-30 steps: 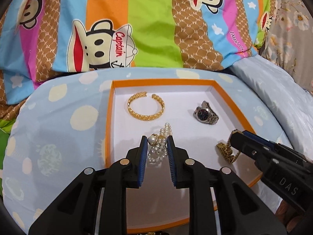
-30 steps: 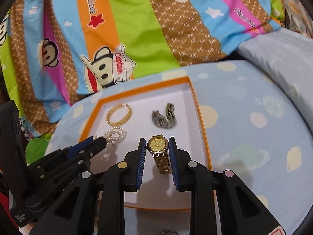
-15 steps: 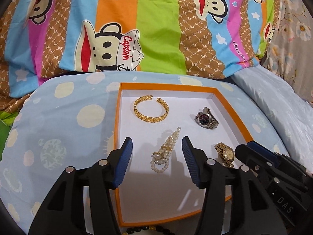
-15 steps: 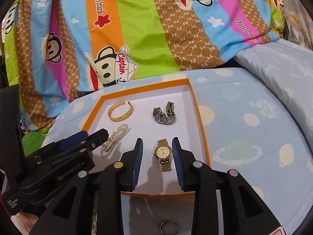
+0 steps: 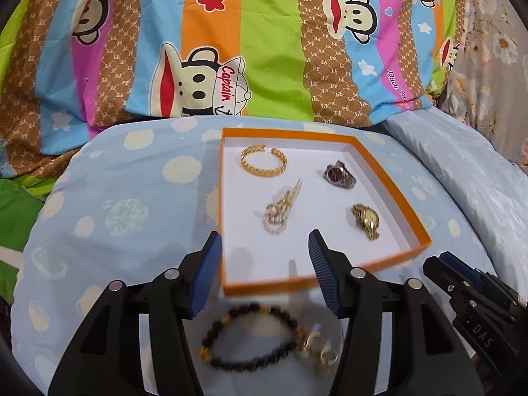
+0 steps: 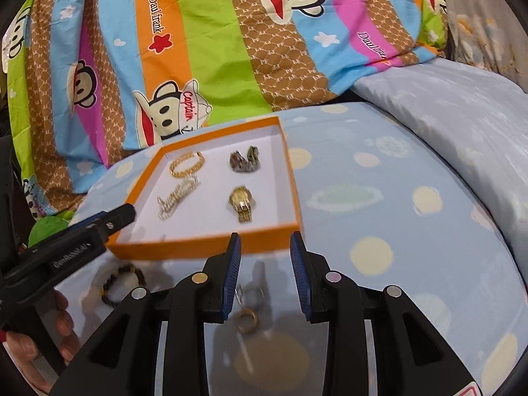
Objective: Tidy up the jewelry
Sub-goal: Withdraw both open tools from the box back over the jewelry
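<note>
An orange-rimmed white tray [image 5: 290, 133] [image 6: 204, 247] holds a gold bangle [image 5: 264, 164], a silver watch [image 5: 340, 175], a pearl bracelet [image 5: 282, 211] [image 6: 178, 196] and a gold watch [image 5: 365, 219] [image 6: 241, 202]. My left gripper [image 5: 264, 241] hangs over the tray's near edge, its jaws opening with nothing between them. In front of the tray's near wall my right gripper [image 6: 265, 241] stands open and empty. On the cloth before the tray lie a black bead bracelet [image 5: 211, 335] [image 6: 114, 283] and gold rings [image 5: 316, 353] [image 6: 248, 318].
The tray rests on a pale blue dotted cushion [image 5: 132, 198]. A striped cartoon-monkey blanket [image 5: 264, 49] rises behind it, and a light blue pillow [image 6: 445, 115] lies at the right. A person's hand [image 6: 62, 316] holds the left gripper's handle.
Both grippers drew back out of the tray toward the near side. The left let go of the pearl bracelet and the right let go of the gold watch; both jaws widened.
</note>
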Motion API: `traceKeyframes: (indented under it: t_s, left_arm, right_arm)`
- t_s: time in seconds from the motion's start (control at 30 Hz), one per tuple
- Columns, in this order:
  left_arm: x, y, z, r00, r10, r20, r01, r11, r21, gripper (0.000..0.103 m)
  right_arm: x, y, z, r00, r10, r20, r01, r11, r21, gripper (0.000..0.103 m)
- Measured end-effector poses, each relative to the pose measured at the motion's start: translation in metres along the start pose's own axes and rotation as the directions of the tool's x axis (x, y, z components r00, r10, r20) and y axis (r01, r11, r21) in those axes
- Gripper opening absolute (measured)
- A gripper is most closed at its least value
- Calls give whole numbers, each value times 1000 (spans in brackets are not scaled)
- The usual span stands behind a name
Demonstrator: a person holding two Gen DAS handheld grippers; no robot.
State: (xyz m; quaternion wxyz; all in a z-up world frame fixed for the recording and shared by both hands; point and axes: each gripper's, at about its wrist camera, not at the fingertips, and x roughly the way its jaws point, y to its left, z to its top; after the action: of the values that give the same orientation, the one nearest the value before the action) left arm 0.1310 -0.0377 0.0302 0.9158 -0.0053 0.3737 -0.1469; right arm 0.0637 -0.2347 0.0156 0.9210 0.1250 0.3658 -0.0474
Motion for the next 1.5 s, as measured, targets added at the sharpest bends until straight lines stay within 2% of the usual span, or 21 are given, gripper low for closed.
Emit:
traceKeyframes:
  t_s: [0.33, 0.57, 0.73, 0.87, 1.13, 1.27, 1.5]
  left_arm:
    - [-34, 32, -56, 998, 51, -48, -53, 997, -52, 56]
    - [-48, 45, -74, 996, 62, -67, -67, 994, -82, 56]
    - [-49, 43, -78, 996, 55, -77, -61, 995, -77, 58]
    - [-46, 38, -76, 995, 54, -85, -58, 997, -55, 66]
    - [-37, 44, -71, 994, 44, -102, -55, 993, -104, 66]
    - [-37, 44, -71, 994, 44, -104, -55, 993, -103, 66]
    - [-37, 39, -72, 994, 36, -101, -44, 996, -80, 66]
  right_arm:
    - [-28, -8, -41, 999, -1, -40, 1, 1000, 16, 31]
    - [-38, -5, -59, 997, 19, -72, -18, 1000, 14, 31]
    - [-41, 0, -65, 996, 24, -86, -24, 1000, 3, 31]
    - [-40, 2, -66, 996, 15, -92, -15, 1000, -6, 31]
    - [-34, 5, -63, 994, 18, -104, -18, 1000, -3, 32]
    - [-31, 9, -62, 994, 28, -104, -28, 1000, -1, 35]
    - [-24, 18, -57, 993, 54, -108, -54, 999, 1, 36]
